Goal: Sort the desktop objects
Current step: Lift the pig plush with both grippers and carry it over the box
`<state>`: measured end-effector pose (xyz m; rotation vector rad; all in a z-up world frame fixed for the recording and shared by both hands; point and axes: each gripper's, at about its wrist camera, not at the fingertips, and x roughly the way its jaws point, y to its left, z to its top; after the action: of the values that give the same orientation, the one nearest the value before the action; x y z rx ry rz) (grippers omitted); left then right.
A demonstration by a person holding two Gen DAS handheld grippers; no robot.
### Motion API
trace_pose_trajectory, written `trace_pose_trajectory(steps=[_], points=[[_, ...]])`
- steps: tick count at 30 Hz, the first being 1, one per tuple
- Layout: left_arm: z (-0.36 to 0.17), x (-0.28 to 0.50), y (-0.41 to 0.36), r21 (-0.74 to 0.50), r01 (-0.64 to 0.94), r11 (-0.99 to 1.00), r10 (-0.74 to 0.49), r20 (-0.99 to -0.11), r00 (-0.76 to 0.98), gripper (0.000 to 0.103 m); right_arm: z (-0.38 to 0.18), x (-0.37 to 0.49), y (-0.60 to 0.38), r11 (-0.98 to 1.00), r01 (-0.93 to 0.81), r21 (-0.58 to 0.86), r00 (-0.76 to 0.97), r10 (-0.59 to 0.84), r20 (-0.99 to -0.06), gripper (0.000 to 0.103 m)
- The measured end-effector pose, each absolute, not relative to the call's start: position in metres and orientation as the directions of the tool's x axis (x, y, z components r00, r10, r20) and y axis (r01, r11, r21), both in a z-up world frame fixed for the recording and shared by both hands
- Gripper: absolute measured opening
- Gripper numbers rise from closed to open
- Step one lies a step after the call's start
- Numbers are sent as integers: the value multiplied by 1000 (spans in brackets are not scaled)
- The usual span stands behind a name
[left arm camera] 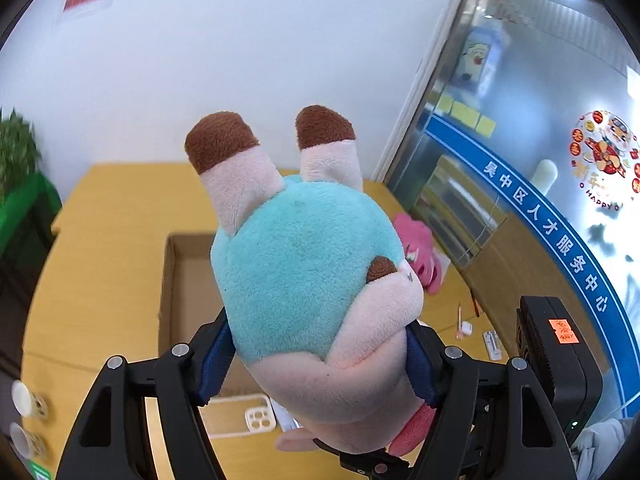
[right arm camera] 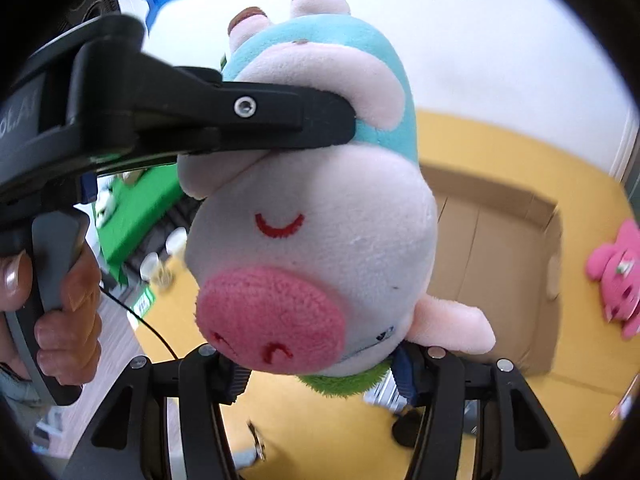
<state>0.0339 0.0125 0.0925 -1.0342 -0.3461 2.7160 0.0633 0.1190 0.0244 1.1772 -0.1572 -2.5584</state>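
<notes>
While both grippers meet in the air above the yellow wooden desk (left arm camera: 100, 240), the upside-down pig plush toy with a turquoise body, pale pink head and brown-tipped feet (left arm camera: 304, 264) hangs between them. The left gripper (left arm camera: 316, 364) has its blue-padded jaws clamped on the toy's body. The right gripper (right arm camera: 320, 372) sits under the toy's head, its jaws wide apart; whether they press the plush I cannot tell. Below lies an open shallow cardboard box (right arm camera: 500, 248), with a bright pink plush toy (right arm camera: 616, 276) just beside it on the desk.
</notes>
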Motion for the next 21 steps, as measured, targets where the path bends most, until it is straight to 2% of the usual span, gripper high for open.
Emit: trace_pose_trajectory(steps=[11,21], points=[[172,0,31,-163,-198,-967,256,-547,-797,77,89,30,114,-945,213,247,-740,-321,-591,56],[163,-68,5,-157,-230,-960,278,-574,-770,77,87,-24,109,-945,164,281,-749,-305,-588,56]])
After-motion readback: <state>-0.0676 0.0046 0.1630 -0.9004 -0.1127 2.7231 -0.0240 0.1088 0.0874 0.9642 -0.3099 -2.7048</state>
